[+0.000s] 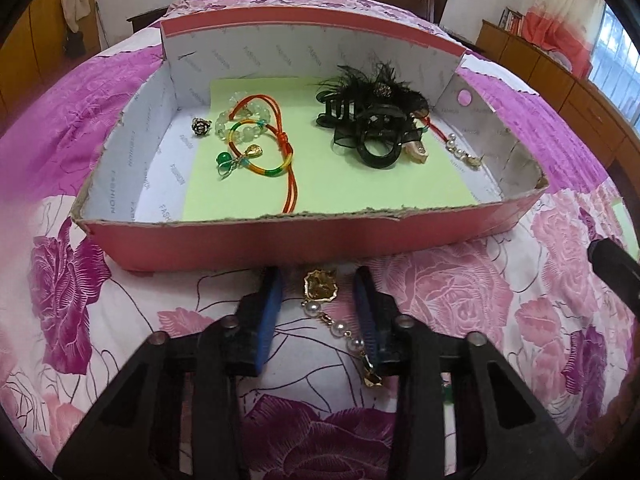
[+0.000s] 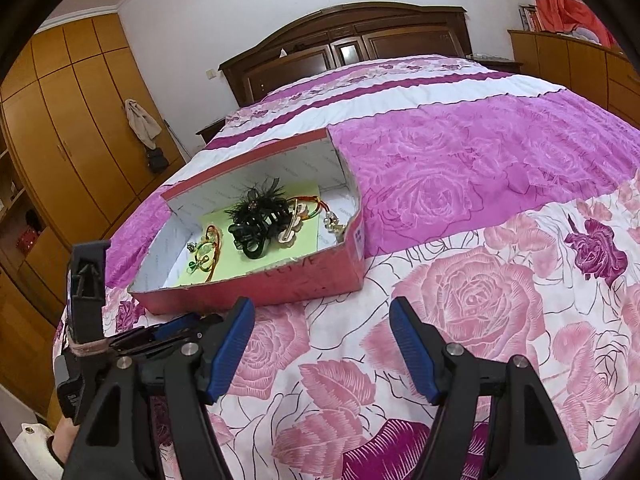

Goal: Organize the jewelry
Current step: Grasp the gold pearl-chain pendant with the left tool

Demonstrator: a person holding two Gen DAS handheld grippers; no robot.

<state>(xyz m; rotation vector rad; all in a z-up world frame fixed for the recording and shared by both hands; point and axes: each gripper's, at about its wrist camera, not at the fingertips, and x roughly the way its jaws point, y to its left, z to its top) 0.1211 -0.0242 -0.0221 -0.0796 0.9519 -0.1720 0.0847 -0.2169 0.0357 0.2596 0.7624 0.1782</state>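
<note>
A gold and pearl earring [image 1: 322, 290] lies on the flowered bedspread just in front of the red shoebox [image 1: 280, 240]. My left gripper [image 1: 319, 276] points down at it, its blue pads [image 1: 272, 308] on either side of the gold piece with a gap; the pearl string runs by the right pad. The box, lined with green paper, holds cord and bead bracelets [image 1: 260, 140], black hair clips [image 1: 372, 124], a small flower charm [image 1: 200, 126] and a matching pearl earring [image 1: 466, 154]. My right gripper [image 2: 322, 304] hangs open over bare bedspread, right of the box [image 2: 280, 284].
The bedspread [image 2: 460, 300] stretches wide to the right of the box. A dark wooden headboard [image 2: 348, 44] stands at the far end, with wardrobes [image 2: 72, 128] on the left. The left gripper's body [image 2: 180, 330] shows beside my right gripper's left finger.
</note>
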